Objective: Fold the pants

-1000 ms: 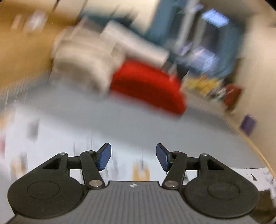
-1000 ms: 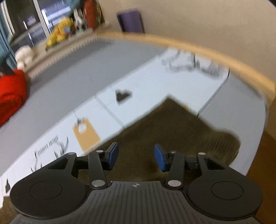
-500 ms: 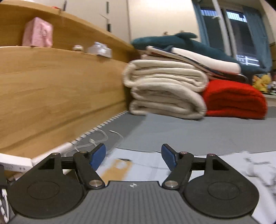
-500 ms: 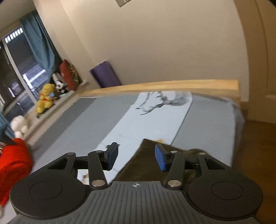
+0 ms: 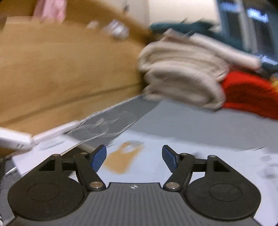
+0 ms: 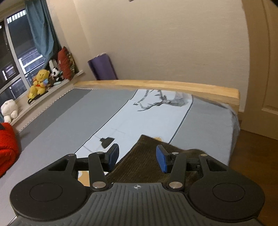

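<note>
**Both grippers empty above the bed, pants under the right one**

My left gripper (image 5: 133, 157) has its jaws spread wide with nothing between them; they have just been opening over the last second. That view is smeared, so I can only make out the broad shapes. Ahead of the fingers lies the pale printed bed sheet (image 5: 156, 166) with a tan patch (image 5: 121, 160) just beyond the left pad. Further ahead and to the right sits a stack of folded cream blankets (image 5: 180, 76), and touching its right side is a folded red blanket (image 5: 246, 93). A wooden headboard (image 5: 60, 69) fills the space ahead on the left, with a pink box (image 5: 50, 10) on its top ledge.

My right gripper (image 6: 137, 157) also stands apart, moderately, and clamps nothing. The dark brown pants (image 6: 149, 161) lie on the sheet directly beneath and just ahead of its fingers, a corner of the cloth poking forward between them; the pads do not touch it as far as I can see. Beyond the pants the sheet's antler print (image 6: 161, 102) runs toward the wooden footboard (image 6: 156, 85). Far ahead a rolled purple mat (image 6: 102, 69) leans on the wall. Off to the left, a yellow plush bear (image 6: 39, 81) sits on the window ledge.
</note>
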### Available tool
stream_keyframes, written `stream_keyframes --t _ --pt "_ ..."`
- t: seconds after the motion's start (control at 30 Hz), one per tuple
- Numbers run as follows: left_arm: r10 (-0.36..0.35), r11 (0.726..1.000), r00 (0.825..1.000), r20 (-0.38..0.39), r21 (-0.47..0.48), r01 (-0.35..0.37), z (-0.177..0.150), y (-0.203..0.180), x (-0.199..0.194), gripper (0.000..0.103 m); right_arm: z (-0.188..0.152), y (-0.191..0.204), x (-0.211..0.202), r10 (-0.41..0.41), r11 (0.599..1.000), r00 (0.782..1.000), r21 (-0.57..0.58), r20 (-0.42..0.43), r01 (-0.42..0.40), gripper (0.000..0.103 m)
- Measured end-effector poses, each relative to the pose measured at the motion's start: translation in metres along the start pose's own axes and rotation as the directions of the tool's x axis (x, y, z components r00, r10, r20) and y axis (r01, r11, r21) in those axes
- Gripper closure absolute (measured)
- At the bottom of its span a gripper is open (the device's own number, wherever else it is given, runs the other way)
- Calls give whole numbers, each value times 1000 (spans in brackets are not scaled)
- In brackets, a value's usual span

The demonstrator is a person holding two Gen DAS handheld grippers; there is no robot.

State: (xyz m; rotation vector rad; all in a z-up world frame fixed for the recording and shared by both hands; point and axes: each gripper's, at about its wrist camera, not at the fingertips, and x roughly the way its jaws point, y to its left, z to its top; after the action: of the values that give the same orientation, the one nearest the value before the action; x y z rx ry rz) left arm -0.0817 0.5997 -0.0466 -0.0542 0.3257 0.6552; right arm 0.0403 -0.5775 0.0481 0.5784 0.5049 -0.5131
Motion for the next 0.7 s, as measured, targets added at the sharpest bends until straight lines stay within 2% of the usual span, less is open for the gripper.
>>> stream_keyframes --t 0.1,0.2,0.27,0.37,0.5,0.7 --pt "-68 994 994 83 95 60 33 -69 -38 19 0 12 6 20 1000 1000 0 -9 -20 53" --pt "-173 985 977 127 31 170 75 -128 -69 18 -1 23 14 48 999 999 17 -25 -47 53" --pt "-208 978 965 162 3 210 105 -172 -98 18 -3 29 18 78 996 996 39 -42 -76 53" --pt "-298 950 934 195 -31 310 137 -238 -147 18 -6 38 22 121 992 990 43 -69 -118 53" --pt "-415 903 897 150 -52 426 160 -321 -208 17 -10 44 26 156 988 982 -4 -104 -157 53" --pt "-498 863 867 5 -97 496 160 -428 -299 17 -14 38 26 155 974 976 -145 -151 -177 53"
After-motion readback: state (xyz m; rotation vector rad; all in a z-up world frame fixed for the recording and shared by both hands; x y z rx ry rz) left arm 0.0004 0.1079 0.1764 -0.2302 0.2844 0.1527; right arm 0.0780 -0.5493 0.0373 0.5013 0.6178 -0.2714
